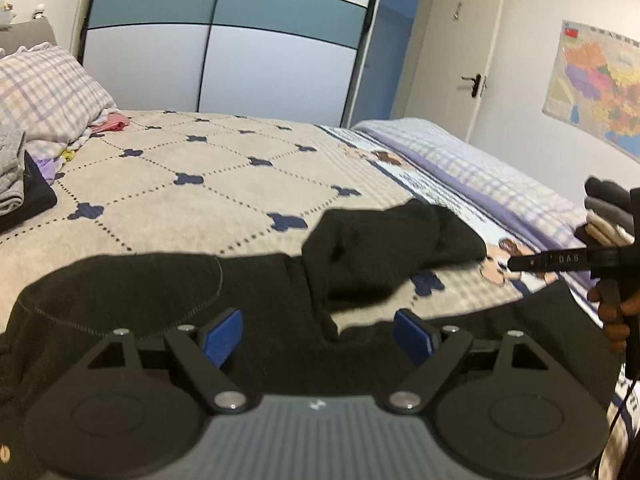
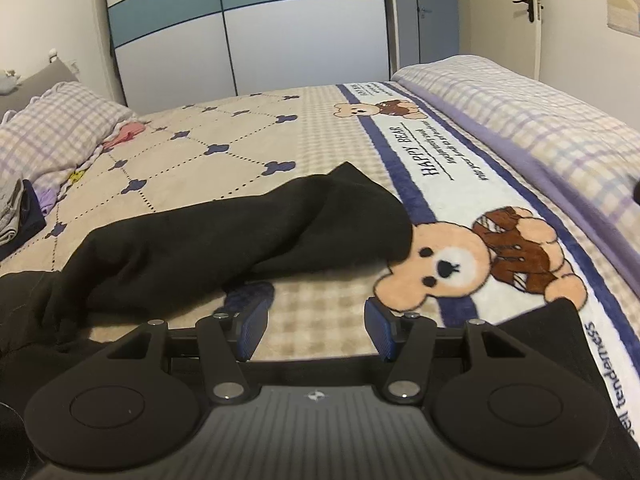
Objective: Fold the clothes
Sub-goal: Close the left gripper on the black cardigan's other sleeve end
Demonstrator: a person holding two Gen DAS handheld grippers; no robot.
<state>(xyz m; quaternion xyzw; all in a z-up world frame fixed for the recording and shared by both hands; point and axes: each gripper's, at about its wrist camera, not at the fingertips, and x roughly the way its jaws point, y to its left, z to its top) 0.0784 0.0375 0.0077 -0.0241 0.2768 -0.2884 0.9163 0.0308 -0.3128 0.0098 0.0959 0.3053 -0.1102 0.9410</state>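
Note:
A black garment [image 1: 160, 312] lies spread across the near part of the bed [image 1: 192, 200]. One black sleeve [image 1: 392, 248] is bunched on the bedspread beyond it. My left gripper [image 1: 318, 336] hovers over the garment's body, open wide, with nothing between its blue pads. At the right edge of the left wrist view a hand holds the other tool, one finger [image 1: 520, 263] of it reaching in. In the right wrist view my right gripper [image 2: 316, 332] is open above bare bedspread, nothing in it. The sleeve [image 2: 240, 236] lies ahead of it, and a black garment corner [image 2: 560, 320] shows to its right.
A checked pillow [image 1: 48, 92] and a pile of folded clothes [image 1: 24, 188] sit at the left. A purple checked blanket [image 2: 520, 120] covers the bed's right side. Behind the bed are a wardrobe [image 1: 224, 40], a door [image 1: 476, 80] and a wall map [image 1: 596, 80].

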